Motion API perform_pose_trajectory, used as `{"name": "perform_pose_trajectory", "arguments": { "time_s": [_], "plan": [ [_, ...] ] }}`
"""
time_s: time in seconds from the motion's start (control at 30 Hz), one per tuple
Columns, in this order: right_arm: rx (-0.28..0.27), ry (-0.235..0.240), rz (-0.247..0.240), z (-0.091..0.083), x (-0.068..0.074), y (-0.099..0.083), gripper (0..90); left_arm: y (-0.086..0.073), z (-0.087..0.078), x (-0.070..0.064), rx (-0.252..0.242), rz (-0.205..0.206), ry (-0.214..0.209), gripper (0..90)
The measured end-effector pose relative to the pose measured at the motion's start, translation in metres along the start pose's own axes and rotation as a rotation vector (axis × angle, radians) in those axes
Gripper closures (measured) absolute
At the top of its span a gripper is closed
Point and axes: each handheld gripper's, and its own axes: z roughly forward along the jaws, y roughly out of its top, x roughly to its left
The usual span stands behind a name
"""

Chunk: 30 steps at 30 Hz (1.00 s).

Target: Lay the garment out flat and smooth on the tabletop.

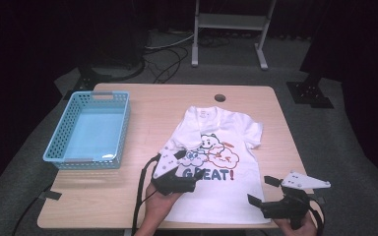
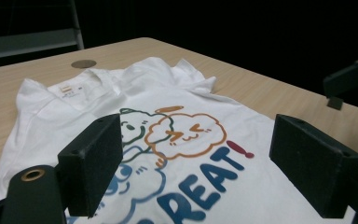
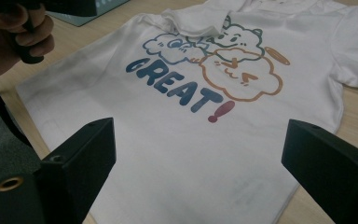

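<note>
On a light wooden table point(image 1: 128, 196) in a dark room with grey carpet, a blue plastic basket point(image 1: 89, 129) sits at the left. A white T-shirt point(image 1: 229, 196) lies flat at the centre-right, printed with cartoon clouds and "GREAT!", one sleeve folded inward. The left gripper point(image 1: 184, 172) and right gripper point(image 1: 262, 191) hover over its lower edge, jaws spread wide, grasping nothing.

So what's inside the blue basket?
Nothing that I can see. The blue basket sits on the table left of the white T-shirt, and its pale bottom looks bare. The near wall hides a thin strip of the floor just behind it.
</note>
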Motion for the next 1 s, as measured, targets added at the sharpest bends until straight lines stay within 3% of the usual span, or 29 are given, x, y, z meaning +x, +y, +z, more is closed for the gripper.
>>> {"name": "perform_pose_trajectory", "arguments": {
  "time_s": [0.07, 0.3, 0.43, 0.67, 0.87, 1.0],
  "plan": [
    [0.004, 0.007, 0.009, 0.000, -0.001, -0.002, 9.2, 0.002, 0.010, 0.000, 0.026, -0.007, 0.022, 10.0],
    [-0.027, 0.025, 0.043, -0.006, -0.005, -0.004, 9.2, 0.005, 0.033, 0.003, 0.059, 0.010, 0.072, 10.0],
    [-0.025, 0.020, 0.032, -0.006, -0.005, -0.005, 9.2, 0.010, 0.042, 0.008, 0.065, 0.020, 0.111, 9.9],
    [-0.027, 0.059, 0.072, -0.002, -0.008, -0.008, 9.2, 0.021, 0.059, 0.021, 0.101, 0.066, 0.138, 9.3],
    [-0.033, 0.056, 0.080, -0.004, -0.011, -0.009, 9.2, 0.033, 0.070, 0.037, 0.118, 0.068, 0.161, 9.3],
    [-0.046, 0.058, 0.099, -0.005, -0.015, -0.010, 9.2, 0.036, 0.080, 0.047, 0.135, 0.066, 0.150, 10.9]
  ]
}}
